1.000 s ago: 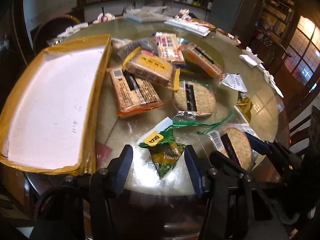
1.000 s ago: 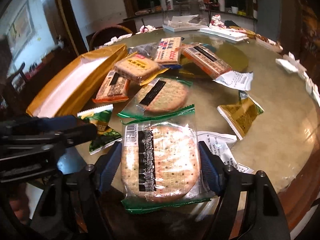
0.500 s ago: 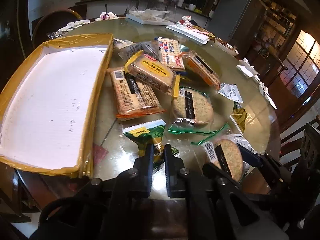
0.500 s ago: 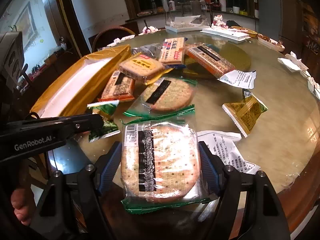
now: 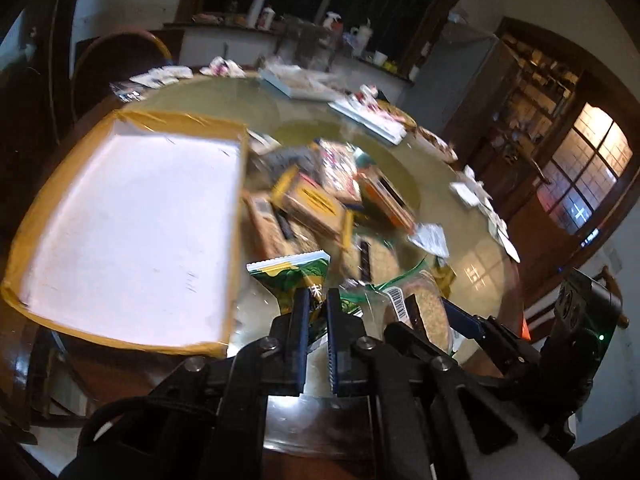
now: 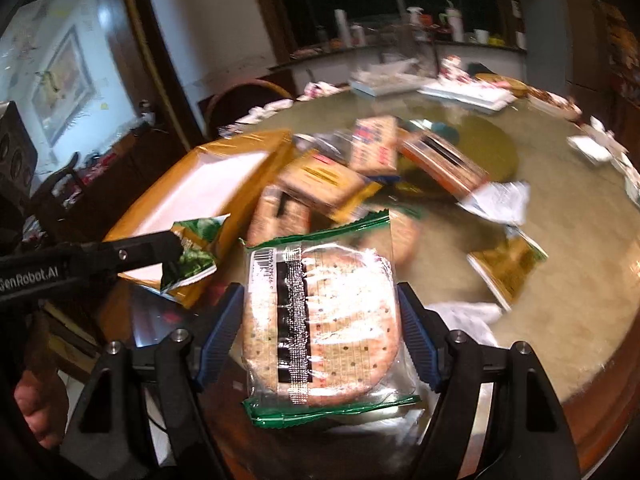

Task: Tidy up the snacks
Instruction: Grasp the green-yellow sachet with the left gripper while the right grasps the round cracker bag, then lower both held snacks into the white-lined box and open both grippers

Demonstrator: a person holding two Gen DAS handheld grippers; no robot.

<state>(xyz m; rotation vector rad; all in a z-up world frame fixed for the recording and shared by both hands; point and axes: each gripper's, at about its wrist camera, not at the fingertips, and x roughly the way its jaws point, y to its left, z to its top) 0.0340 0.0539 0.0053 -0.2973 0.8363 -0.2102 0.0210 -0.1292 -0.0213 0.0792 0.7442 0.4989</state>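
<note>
My left gripper (image 5: 316, 300) is shut on a green pea snack packet (image 5: 294, 274) and holds it off the round glass-topped table (image 5: 472, 248), just right of the yellow-taped box (image 5: 180, 122) with its white inside. From the right wrist view the same packet (image 6: 196, 252) hangs from the left gripper (image 6: 172, 246) beside the box (image 6: 248, 140). My right gripper (image 6: 320, 328) grips a round cracker pack (image 6: 344, 312) in clear wrap with green ends, its blue pads (image 6: 416, 332) wide apart against the pack's sides. The pack is raised off the table.
A pile of biscuit and cracker packs (image 5: 316, 200) lies mid-table right of the box. A yellow-green packet (image 6: 508, 264) and white paper (image 6: 500, 200) lie to the right. Flat trays (image 5: 296, 84) and a chair (image 5: 120, 52) stand at the far side. A person's hand (image 6: 36, 408) shows lower left.
The left gripper shut on the green packet and lifted it off the table. The right gripper rose a little with the cracker pack between its pads.
</note>
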